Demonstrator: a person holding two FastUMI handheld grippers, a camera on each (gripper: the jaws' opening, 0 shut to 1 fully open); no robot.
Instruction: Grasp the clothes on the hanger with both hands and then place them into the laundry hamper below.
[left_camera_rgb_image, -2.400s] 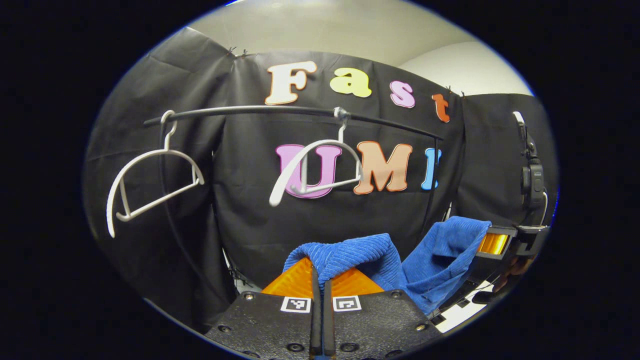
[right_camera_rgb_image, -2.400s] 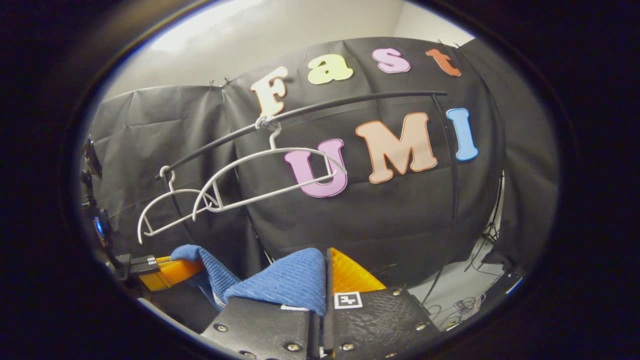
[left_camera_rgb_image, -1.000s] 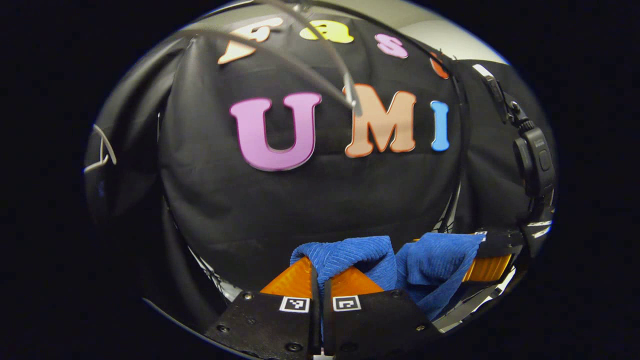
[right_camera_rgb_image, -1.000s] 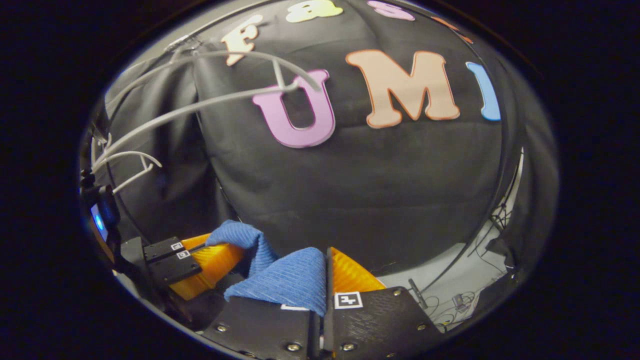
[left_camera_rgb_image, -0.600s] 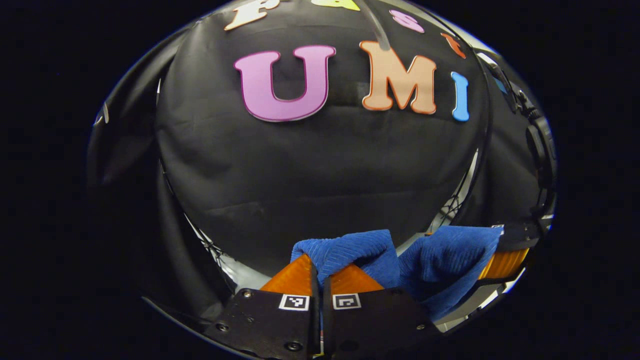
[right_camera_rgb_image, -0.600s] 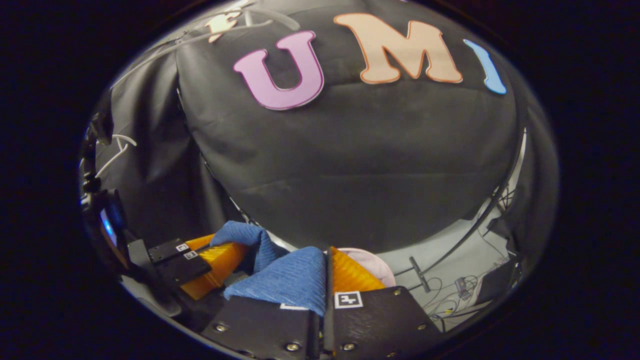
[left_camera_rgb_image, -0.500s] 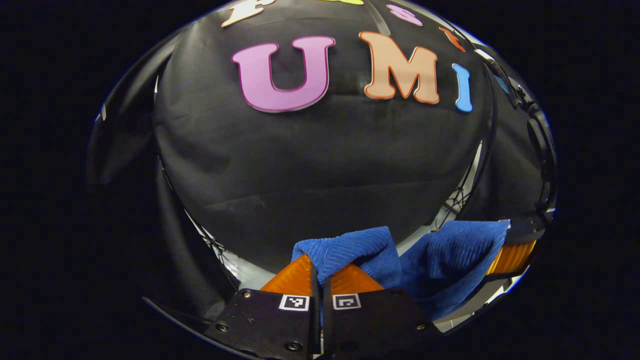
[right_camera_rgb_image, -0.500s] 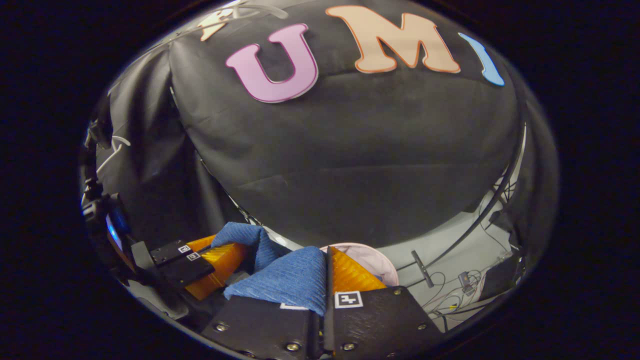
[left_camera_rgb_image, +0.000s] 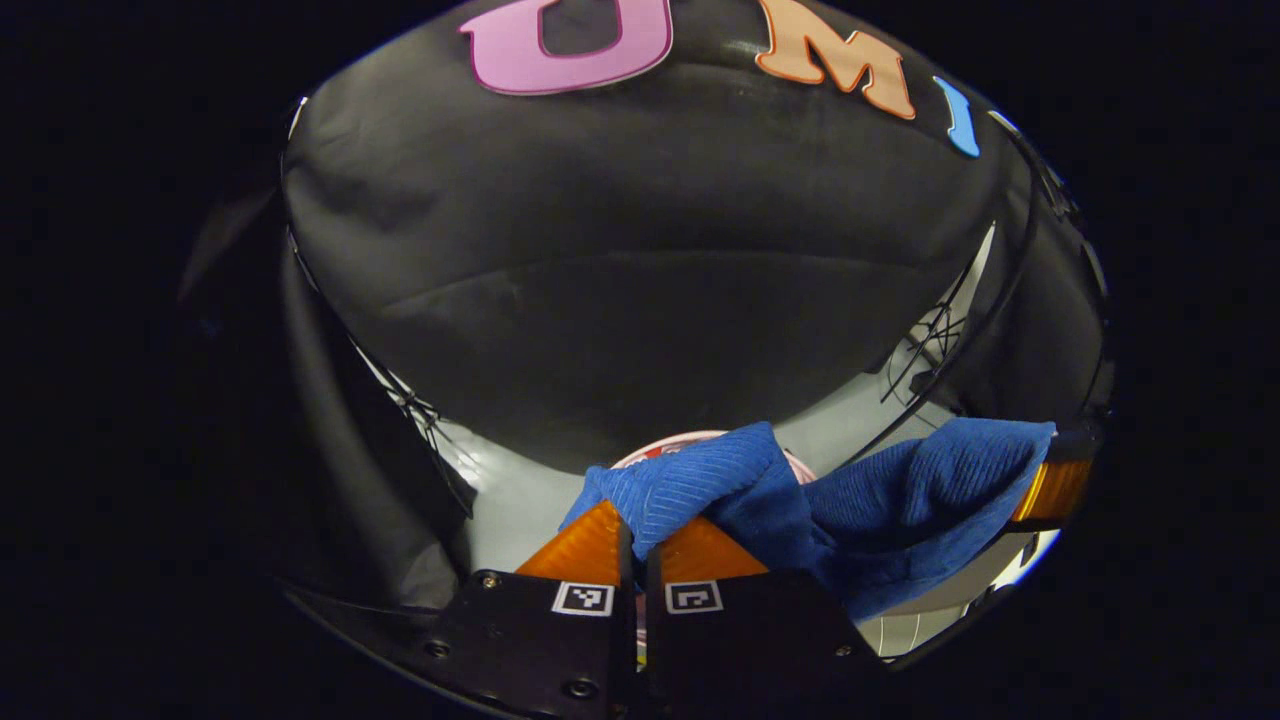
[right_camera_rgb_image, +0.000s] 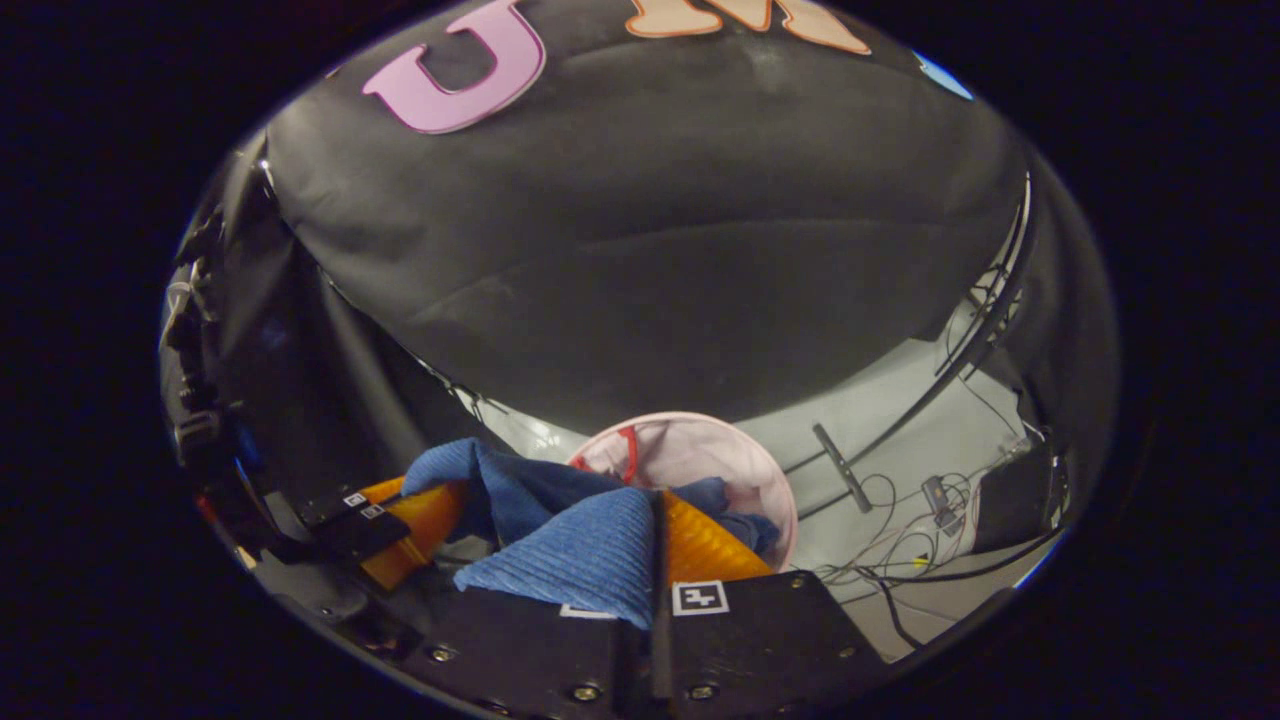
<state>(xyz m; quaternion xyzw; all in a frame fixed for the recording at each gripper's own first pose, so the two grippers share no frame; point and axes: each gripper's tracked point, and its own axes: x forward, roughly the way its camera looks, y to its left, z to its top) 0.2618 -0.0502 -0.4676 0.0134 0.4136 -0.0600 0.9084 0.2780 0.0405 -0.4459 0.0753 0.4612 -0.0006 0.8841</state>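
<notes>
Blue cloth (left_camera_rgb_image: 800, 490) clamped in left tool (left_camera_rgb_image: 633, 530) and right tool (right_camera_rgb_image: 655, 545), above pink hamper (right_camera_rgb_image: 770, 480).

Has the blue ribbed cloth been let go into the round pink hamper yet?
No, the blue ribbed cloth is pinched in the right gripper above the round pink hamper.

Recording booth: black cloth wall (right_camera_rgb_image: 640, 250), floor cables (right_camera_rgb_image: 900, 540).

A ribbed blue garment (left_camera_rgb_image: 880, 500) is hanging bunched, pinched at one fold by the left gripper (left_camera_rgb_image: 632, 535) and at another by the right gripper (right_camera_rgb_image: 655, 540), just above the round pale pink laundry hamper (right_camera_rgb_image: 745, 465) on the floor.
</notes>
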